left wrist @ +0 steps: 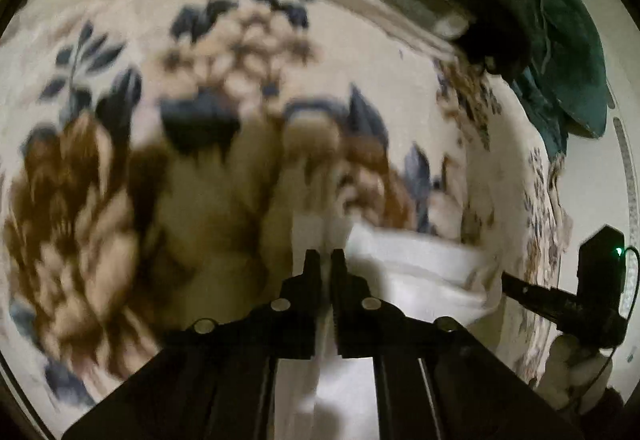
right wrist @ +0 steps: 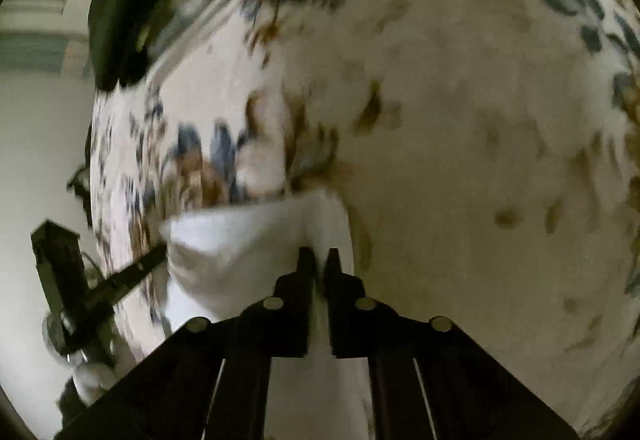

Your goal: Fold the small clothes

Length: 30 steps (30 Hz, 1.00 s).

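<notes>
A small white garment hangs stretched between the two grippers above a floral bedspread. The left gripper has its jaws pinched together on one edge of the cloth, which runs off to the right. The right gripper is likewise clamped on the opposite edge of the white garment, the fabric sagging to its left. Far right in the left view, a dark green cloth lies bunched. Both views are motion-blurred
</notes>
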### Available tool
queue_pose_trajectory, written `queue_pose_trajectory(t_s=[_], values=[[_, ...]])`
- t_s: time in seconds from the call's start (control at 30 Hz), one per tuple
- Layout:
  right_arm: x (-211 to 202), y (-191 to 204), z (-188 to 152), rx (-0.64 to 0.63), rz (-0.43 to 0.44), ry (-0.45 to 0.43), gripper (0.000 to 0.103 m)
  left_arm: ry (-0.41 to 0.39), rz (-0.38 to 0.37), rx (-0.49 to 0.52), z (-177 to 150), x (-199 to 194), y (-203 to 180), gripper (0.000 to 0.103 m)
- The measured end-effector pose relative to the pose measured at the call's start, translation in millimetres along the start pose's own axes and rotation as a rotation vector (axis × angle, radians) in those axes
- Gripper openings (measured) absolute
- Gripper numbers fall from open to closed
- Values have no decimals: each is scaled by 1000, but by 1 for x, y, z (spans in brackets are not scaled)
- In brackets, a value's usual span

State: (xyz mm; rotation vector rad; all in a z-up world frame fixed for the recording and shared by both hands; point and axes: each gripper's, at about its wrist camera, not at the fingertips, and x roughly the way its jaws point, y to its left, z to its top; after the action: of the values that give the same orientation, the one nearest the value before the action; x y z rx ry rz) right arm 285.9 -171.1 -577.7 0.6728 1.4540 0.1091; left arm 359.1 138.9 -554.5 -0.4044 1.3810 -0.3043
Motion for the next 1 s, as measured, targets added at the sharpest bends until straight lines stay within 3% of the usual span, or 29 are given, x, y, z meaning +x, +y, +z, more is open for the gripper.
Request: queue_pose_trajectory(t_s=[0.23, 0.3, 0.33, 0.4, 0.47, 0.53, 0.57, 0.6, 0.63, 0.73, 0.8, 0.9, 1.0], values=[[-8, -16, 8, 111, -23, -49, 2, -7, -57, -75, 28, -3, 18, 3], [-14, -17, 7, 128, -21, -66, 2, 27, -122, -92, 26, -8, 21, 9], [-18, -16, 6, 119, -12, -71, 2, 45, -134, -105, 24, -12, 24, 16], [-18, -9, 8, 80, -30, -53, 7, 62, -170, -122, 16, -20, 28, 60], [-20, -5, 8, 59, -29, -54, 26, 58, -174, -121, 6, -25, 28, 61], [-23, -6, 8, 67, -5, -57, 35, 61, -122, -59, -3, -23, 18, 59], [-22, -7, 8, 71, -3, -52, 35, 54, -89, -31, -6, -21, 13, 49], [-20, -8, 9, 72, -2, -36, 35, 51, -82, -5, -9, -18, 8, 15], [-17, -8, 9, 72, -8, -22, 35, 65, -80, 8, -12, -13, 4, 2], [-14, -4, 9, 52, -10, -14, 34, 9, -45, 58, -15, -17, -9, 2], [-17, 0, 8, 35, -35, -36, 4, -45, -30, 65, -13, -27, -15, 1], [-27, 0, 7, 31, -34, -72, 2, -97, -13, 46, -8, -37, -14, 1], [-32, -2, 9, 33, -39, -93, 2, -101, -16, -3, -3, -33, -7, 1]])
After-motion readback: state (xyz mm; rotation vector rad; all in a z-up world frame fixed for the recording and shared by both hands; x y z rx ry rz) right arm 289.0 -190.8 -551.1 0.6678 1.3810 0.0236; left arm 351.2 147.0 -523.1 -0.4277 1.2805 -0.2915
